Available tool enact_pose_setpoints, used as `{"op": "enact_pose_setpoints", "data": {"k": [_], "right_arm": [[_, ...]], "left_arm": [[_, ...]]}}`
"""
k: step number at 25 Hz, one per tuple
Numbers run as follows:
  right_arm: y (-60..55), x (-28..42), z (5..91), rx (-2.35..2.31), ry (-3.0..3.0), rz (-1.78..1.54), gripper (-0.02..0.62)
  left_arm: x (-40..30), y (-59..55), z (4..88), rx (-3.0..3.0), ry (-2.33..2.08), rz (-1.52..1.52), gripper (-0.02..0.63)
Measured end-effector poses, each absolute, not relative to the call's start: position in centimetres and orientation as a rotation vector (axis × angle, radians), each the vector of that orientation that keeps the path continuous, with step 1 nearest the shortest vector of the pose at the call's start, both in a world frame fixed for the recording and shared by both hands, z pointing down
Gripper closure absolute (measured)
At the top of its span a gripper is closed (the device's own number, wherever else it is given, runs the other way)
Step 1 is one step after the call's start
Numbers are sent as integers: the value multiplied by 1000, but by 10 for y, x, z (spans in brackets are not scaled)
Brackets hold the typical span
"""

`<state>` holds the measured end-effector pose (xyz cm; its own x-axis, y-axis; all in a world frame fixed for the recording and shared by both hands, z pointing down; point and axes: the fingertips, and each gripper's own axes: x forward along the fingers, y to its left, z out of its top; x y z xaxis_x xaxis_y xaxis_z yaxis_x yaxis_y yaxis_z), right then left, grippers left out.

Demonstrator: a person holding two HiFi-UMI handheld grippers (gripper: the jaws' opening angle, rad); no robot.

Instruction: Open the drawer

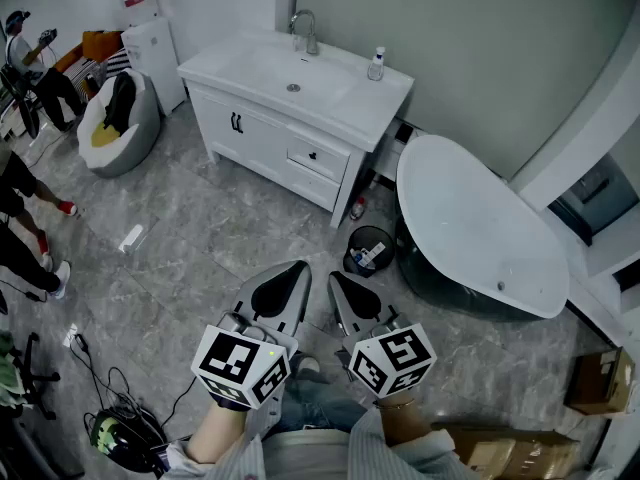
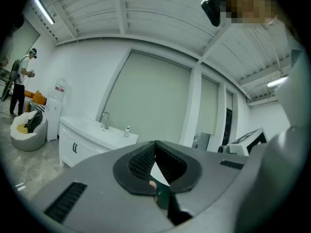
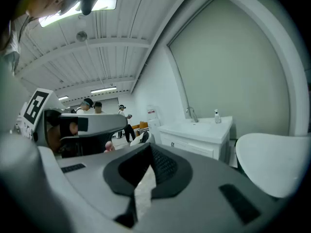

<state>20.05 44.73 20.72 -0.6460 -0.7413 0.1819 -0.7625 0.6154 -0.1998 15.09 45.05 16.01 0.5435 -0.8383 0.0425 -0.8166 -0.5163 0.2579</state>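
tub (image 1: 470, 228): right of centre | vanity (image 1: 240, 68): upper centre | drawer (image 1: 315, 156): vanity's right front, closed | left gripper (image 1: 298, 268), right gripper (image 1: 337, 278): lower centre, tips pointing up-frame — jaws together, empty, well apart from drawer

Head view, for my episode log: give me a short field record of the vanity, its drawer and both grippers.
vanity: white, against the wall, sink on top
drawer: closed, dark handle
left gripper: shut, empty, well short of the vanity
right gripper: shut, empty, beside the left one
bathtub: right of the vanity
task: drawer not yet touched
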Motion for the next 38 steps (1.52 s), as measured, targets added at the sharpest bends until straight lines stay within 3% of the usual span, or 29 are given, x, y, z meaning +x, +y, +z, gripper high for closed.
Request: {"op": "enact_pose_setpoints", "data": {"k": [24,38], "right_arm": [[413,206,224,1197,-2789,458,586],[292,152,242,1345,-2666,550,586]], "left_arm": [[132,421,164,2454,-1579,-121,590],[64,286,176,2470,-1463,-71,591]]}}
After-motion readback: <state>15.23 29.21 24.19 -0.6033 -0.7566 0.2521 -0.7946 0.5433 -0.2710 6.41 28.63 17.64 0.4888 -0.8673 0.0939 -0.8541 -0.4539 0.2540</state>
